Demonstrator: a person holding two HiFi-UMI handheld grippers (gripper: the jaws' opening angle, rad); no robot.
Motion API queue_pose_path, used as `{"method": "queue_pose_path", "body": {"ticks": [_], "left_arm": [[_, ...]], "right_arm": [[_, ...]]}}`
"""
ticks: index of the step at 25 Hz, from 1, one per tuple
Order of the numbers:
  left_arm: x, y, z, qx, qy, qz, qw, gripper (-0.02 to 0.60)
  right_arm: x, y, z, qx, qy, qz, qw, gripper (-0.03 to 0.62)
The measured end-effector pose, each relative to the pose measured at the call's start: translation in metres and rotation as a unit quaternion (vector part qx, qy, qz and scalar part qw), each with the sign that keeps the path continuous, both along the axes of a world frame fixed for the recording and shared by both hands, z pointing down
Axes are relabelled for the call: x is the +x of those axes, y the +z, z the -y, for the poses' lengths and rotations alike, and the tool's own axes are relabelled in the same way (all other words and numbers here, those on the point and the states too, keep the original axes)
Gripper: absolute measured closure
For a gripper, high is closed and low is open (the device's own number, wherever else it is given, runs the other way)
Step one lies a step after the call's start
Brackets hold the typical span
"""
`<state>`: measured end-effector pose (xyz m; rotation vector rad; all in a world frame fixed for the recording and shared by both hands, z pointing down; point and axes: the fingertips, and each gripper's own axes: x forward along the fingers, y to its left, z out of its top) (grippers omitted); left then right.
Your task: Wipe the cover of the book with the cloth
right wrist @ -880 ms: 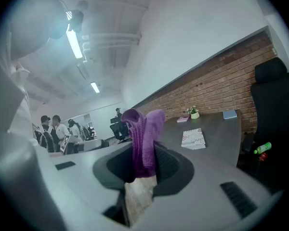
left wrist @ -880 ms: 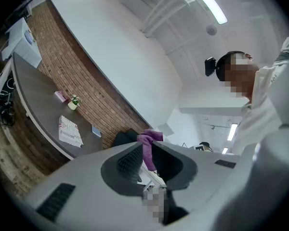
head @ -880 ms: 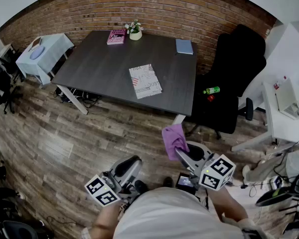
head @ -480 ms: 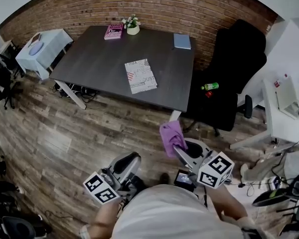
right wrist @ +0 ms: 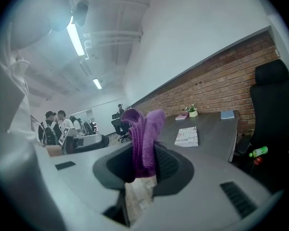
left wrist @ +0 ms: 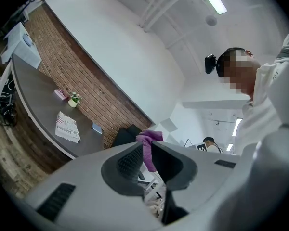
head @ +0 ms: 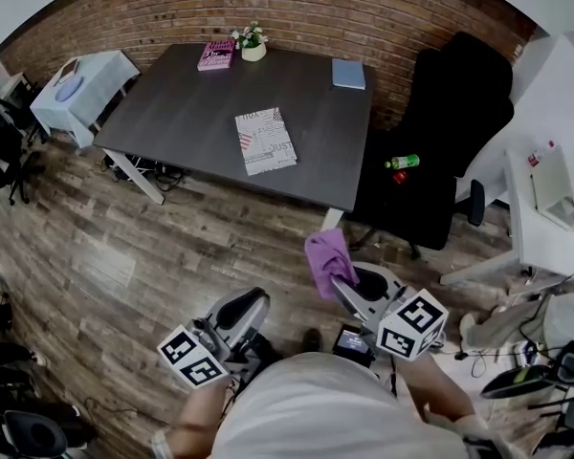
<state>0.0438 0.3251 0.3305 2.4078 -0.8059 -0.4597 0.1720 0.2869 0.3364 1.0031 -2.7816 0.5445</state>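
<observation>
The fingers [right wrist: 169, 166] of the right gripper [right wrist: 144, 159] pinch a purple cloth [right wrist: 144, 131], which stands up out of them in a bunch. The fingers [left wrist: 127, 161] of the left gripper [left wrist: 147, 153] stand a little apart with nothing between them. Both grippers are held low, close to the person, over the wooden floor [head: 172, 247] and well short of the dark surface [head: 191, 113]. The book [head: 265, 141] lies flat near the middle of that surface, toward its near edge, untouched. At the far edge of the surface sit a pink book [head: 215, 55], a small flower pot [head: 252, 44] and a blue notebook [head: 349, 74].
</observation>
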Motion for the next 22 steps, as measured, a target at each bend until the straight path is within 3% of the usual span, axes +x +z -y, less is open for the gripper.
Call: {"method": "queue_pose_path", "body": {"ticks": [13, 22], "left_arm": [[0.028, 0.015, 0.006, -0.016, -0.021, 0.032, 0.9991, 0.519], [0.041, 0.025, 0.012, -0.028, -0.049, 0.034, 0.9978, 0.520]], "right_arm": [[0.027, 0.006, 0.011, -0.007, -0.016, 0.011, 1.000, 0.493], [0.037, 0.016, 0.032, -0.014, -0.040, 0.014, 0.999, 0.493]]}}
